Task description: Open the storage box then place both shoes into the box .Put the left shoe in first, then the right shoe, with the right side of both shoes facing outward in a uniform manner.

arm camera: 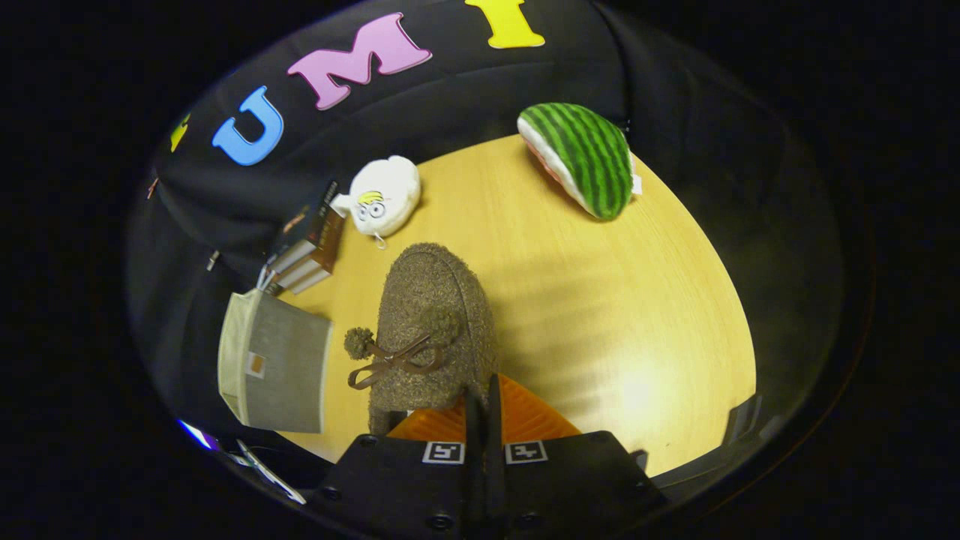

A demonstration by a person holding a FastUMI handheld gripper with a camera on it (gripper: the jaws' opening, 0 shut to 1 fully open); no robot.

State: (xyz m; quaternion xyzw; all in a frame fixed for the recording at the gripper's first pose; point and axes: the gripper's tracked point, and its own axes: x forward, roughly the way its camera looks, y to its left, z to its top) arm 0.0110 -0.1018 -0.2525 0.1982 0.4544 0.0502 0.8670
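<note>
From the gripper's camera, the gripper (484, 409) has its two fingers pressed almost together, pinching the rim of a fuzzy brown shoe (435, 322) at its back edge. The shoe points away from the fingers, a small bow with pom-poms (394, 352) on its top. It is over a pale wooden table (637, 300). To the shoe's left stands a grey storage box (274, 367), with a stack of books (311, 244) just beyond it. A white plush toy (382, 195) lies past the shoe's toe, and a watermelon-slice plush (581, 157) rests well apart at the table's far edge.
</note>
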